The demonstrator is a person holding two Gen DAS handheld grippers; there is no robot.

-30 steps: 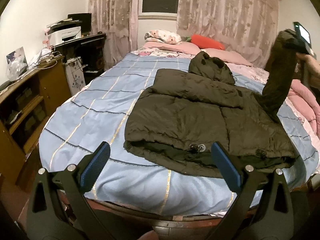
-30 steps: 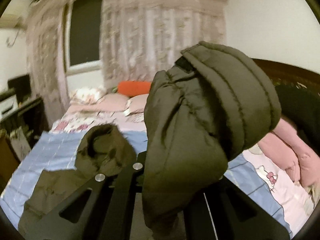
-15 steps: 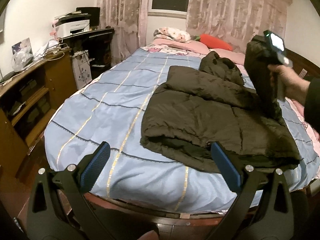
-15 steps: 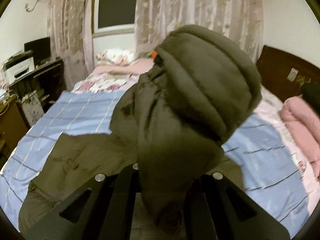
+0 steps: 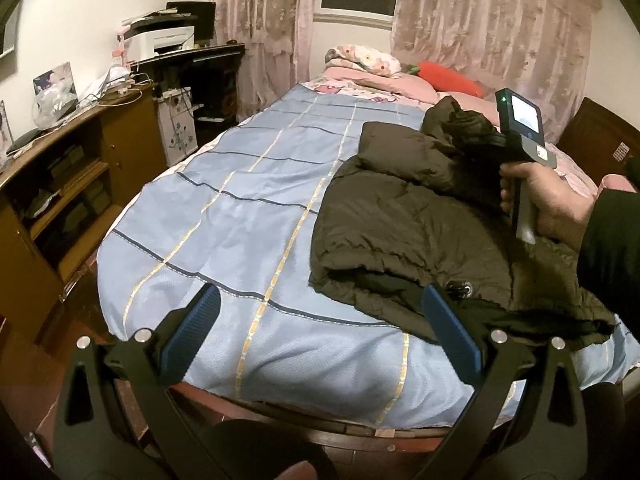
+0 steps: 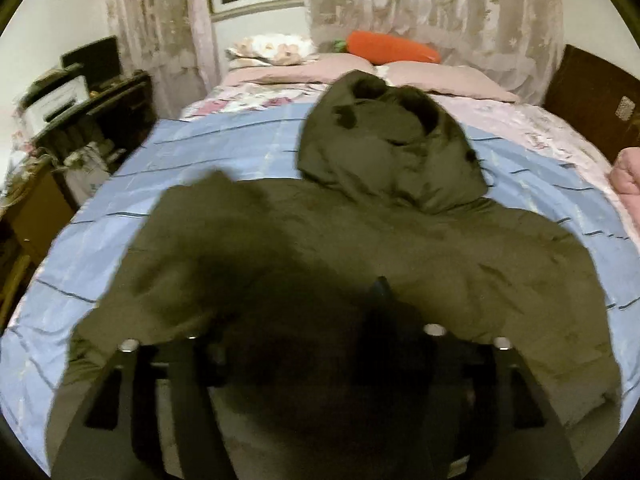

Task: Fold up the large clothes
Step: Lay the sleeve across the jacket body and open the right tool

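Jacket [image 5: 424, 224] covers bed [image 5: 240, 216]; left claw [image 5: 320, 332] gapes, right claw [image 6: 296, 336] has just spread above it.

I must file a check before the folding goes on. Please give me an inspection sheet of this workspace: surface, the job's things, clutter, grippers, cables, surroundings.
Surface: bed with blue striped cover, wrinkled, left part bare.
Job's things: dark green jacket lies flat on the bed's right part, hood toward the pillows, both sleeves laid across the body.
Clutter: orange carrot cushion and floral pillow at the head end.
Grippers: left gripper open, empty, near the hem; right gripper jaws have just been opening, sleeve lies between them, blurred.
Cables: white cables on the wooden cabinet.
Surroundings: printer on a dark desk, lace curtains, dark window.
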